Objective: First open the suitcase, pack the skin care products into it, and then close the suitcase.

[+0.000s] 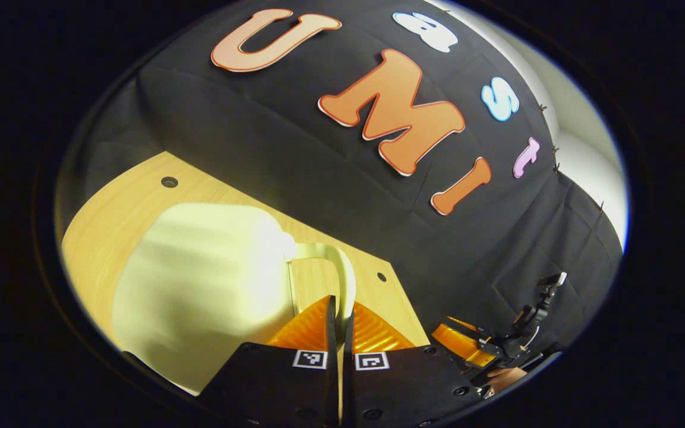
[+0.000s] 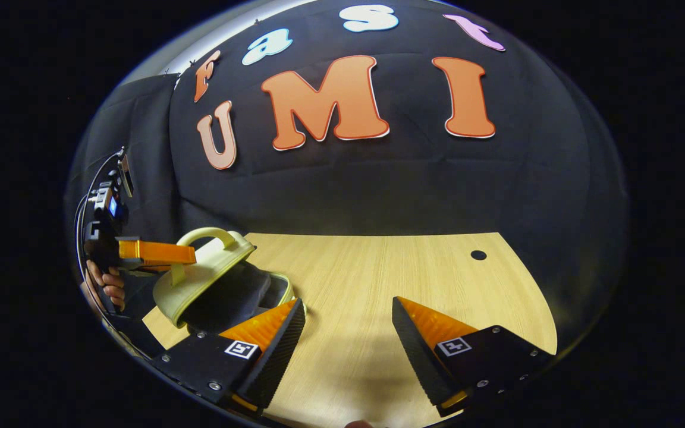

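A pale yellow suitcase (image 2: pixel 200 279) lies at the left of the wooden table, its lid (image 1: pixel 200 279) lifted partway so the dark lining (image 2: pixel 232 300) shows. My left gripper (image 1: pixel 340 309) is shut on the lid's curved handle (image 1: pixel 345 270), which passes between both fingers. The right gripper view also shows the left gripper (image 2: pixel 161 253) beside the handle (image 2: pixel 207 233), held by a hand (image 2: pixel 107 285). My right gripper (image 2: pixel 348 302) hovers open above bare tabletop to the right of the suitcase, with nothing between its fingers. It also appears far off (image 1: pixel 485 348) in the left gripper view.
The light wooden table (image 2: pixel 414 279) stretches right of the suitcase, with a small round hole (image 2: pixel 478 255) near its far right corner and another hole (image 1: pixel 169 182) beyond the lid. The black cloth wall stands directly behind the table's far edge.
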